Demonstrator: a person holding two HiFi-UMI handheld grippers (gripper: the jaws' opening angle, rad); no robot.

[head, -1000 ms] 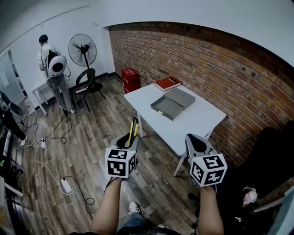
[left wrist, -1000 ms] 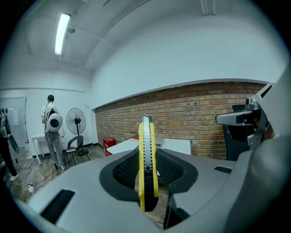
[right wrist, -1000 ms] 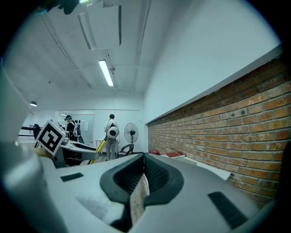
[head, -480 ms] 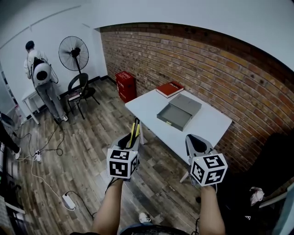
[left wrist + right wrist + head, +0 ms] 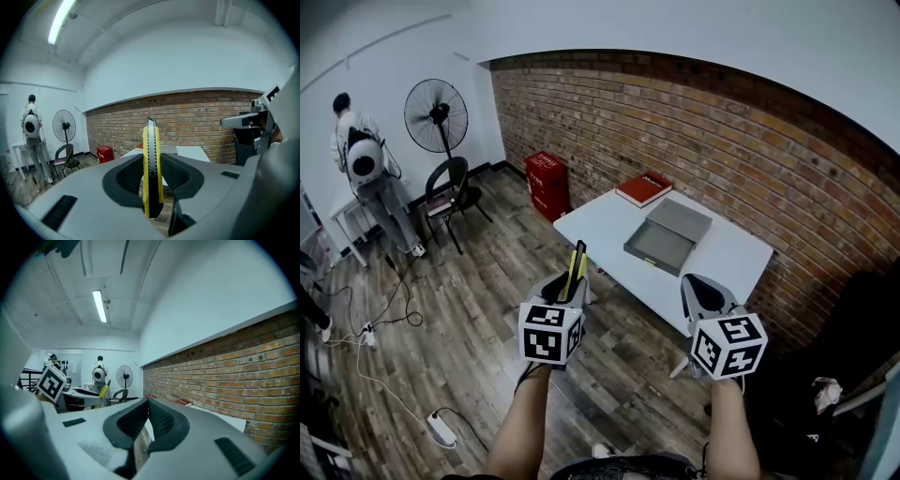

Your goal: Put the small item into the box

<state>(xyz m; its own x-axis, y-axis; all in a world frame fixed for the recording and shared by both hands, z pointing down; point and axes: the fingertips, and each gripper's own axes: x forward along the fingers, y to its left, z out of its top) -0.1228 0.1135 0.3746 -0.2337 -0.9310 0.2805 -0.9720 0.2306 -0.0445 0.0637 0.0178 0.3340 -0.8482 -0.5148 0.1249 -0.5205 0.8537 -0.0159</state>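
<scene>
A yellow utility knife (image 5: 575, 270) stands upright in my left gripper (image 5: 569, 283), which is shut on it; in the left gripper view the knife (image 5: 151, 164) sits between both dark pads (image 5: 129, 176). My right gripper (image 5: 698, 292) is shut with nothing in it, and its pads (image 5: 161, 420) meet in the right gripper view. Ahead on the white table (image 5: 731, 255) lies an open grey box (image 5: 659, 246) with its lid (image 5: 680, 220) behind it. Both grippers hang in the air over the wooden floor, short of the table's near edge.
A red book (image 5: 643, 188) lies at the table's far corner by the brick wall (image 5: 703, 141). At the far left are a red crate (image 5: 546, 178), a black chair (image 5: 450, 183), a standing fan (image 5: 436, 112) and a person (image 5: 364, 169). Cables and a power strip (image 5: 441, 429) lie on the floor.
The head view has swung a little, so the fan and the person sit further left. Both grippers keep their places, the knife still in the left one.
</scene>
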